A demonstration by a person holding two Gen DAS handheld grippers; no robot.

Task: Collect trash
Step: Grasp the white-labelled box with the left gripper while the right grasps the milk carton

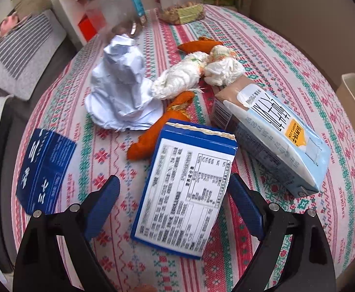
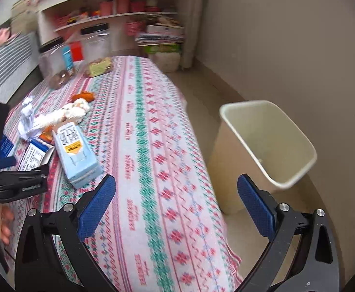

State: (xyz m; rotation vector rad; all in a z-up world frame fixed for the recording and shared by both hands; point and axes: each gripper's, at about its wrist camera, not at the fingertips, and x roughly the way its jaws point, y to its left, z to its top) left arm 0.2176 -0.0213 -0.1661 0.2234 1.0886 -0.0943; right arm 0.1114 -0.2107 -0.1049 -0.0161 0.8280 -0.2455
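Left tool (image 1: 175, 202) is spread wide w/ the blue snack box (image 1: 184, 192) lying flat on the desk (image 1: 262, 39) between its pads, not yet gripped; right tool (image 2: 176, 206) is also wide & holds nothing, hanging over the desk edge near the beige bin (image 2: 269, 146) on the floor. Rest of the trash sits just beyond: milk carton (image 1: 272, 136), crumpled paper (image 1: 121, 87), tissue wads (image 1: 196, 73), orange peel (image 1: 162, 126), 2nd blue box (image 1: 44, 170). Risk, imo: box is flat & broad, so pads may skid off its edges or shove it into the peel/carton
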